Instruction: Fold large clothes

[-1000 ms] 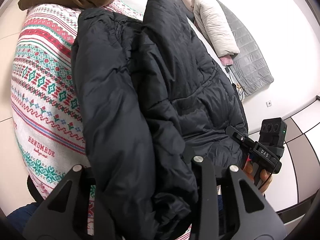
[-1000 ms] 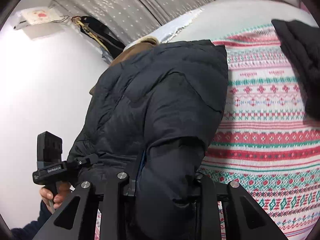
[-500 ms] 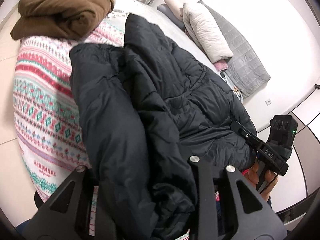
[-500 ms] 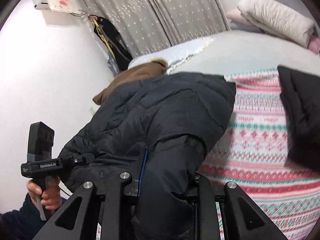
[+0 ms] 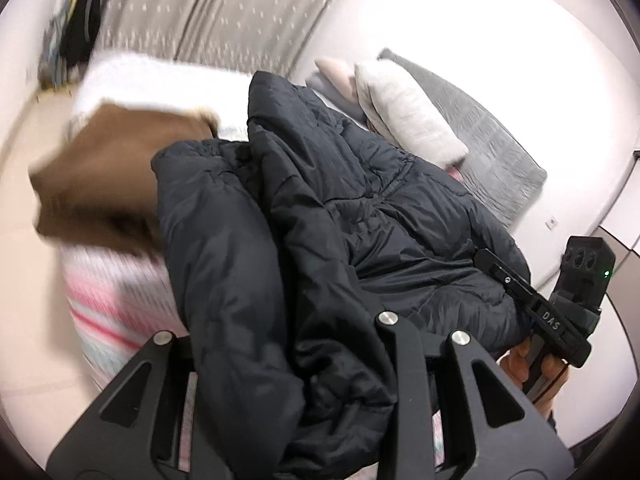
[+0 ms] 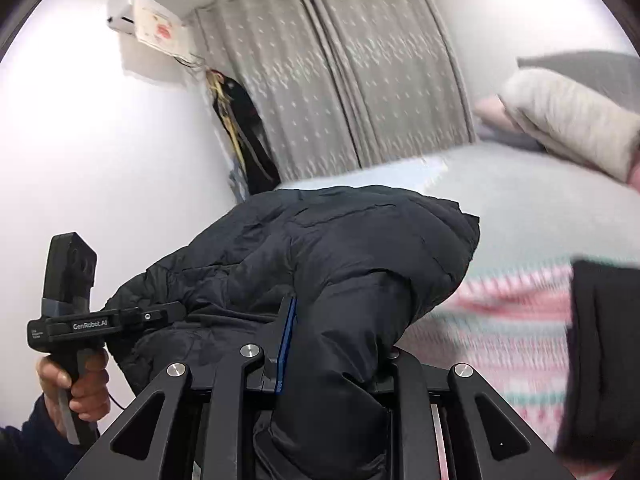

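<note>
Left gripper (image 5: 292, 380) clamped on bunched black jacket (image 5: 320, 220), fabric packed between both fingers, pointed forward and up. Right gripper (image 6: 332, 380) likewise closed on a jacket fold, fingers nearly hidden by padding. Left hand (image 6: 74, 386) wrapped round its handle at lower left of the right wrist view; right hand (image 5: 534, 370) gripped its handle at lower right of the left wrist view. Both raised, side by side.

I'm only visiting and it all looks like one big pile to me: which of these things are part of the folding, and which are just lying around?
Part of the job:
black puffer jacket
left gripper, shut on the jacket
right gripper, shut on the jacket

Just lying about:
brown garment
patterned blanket
pillow
curtain
</note>
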### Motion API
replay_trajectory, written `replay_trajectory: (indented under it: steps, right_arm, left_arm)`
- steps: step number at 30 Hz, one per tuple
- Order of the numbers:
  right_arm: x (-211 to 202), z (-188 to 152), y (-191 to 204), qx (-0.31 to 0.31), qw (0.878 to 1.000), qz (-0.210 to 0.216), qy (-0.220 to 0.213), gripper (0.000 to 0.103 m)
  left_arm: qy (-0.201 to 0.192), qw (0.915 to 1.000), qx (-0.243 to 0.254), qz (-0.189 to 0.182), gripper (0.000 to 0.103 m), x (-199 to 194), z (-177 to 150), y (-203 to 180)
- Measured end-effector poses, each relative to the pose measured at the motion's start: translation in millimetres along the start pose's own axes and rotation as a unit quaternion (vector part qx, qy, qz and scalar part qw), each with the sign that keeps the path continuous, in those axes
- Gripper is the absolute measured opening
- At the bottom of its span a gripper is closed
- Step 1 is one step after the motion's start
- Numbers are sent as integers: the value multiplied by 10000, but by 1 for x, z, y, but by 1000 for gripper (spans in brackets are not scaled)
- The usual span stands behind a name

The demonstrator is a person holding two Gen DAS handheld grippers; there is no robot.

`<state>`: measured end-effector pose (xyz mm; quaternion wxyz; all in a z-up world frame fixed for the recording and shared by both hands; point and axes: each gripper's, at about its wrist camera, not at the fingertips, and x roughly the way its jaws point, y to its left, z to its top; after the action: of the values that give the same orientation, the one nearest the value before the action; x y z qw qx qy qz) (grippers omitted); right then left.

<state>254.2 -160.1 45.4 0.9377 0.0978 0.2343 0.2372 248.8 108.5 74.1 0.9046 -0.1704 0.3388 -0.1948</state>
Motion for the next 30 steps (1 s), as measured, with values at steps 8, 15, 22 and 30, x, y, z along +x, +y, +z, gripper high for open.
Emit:
replay_trajectory:
  steps: [8, 15, 22, 30]
  right_arm:
    - [127, 106, 59, -284, 9974, 527, -395, 23]
    - [283, 106, 86, -201, 9966, 767, -209, 23]
    - [412, 13, 30, 849, 9857, 952, 1098, 46]
    - [413, 15, 8, 1178, 9797, 1093, 1198, 57]
  left_arm:
    - [-882, 9945, 35, 564, 32, -23, 134, 91]
    - [-892, 9896, -443, 1036, 35, 48, 146, 212]
    - [-644, 9832, -1630, 502, 55, 118, 72, 308]
    - [-543, 9864, -1132, 1064, 67, 107, 81, 296]
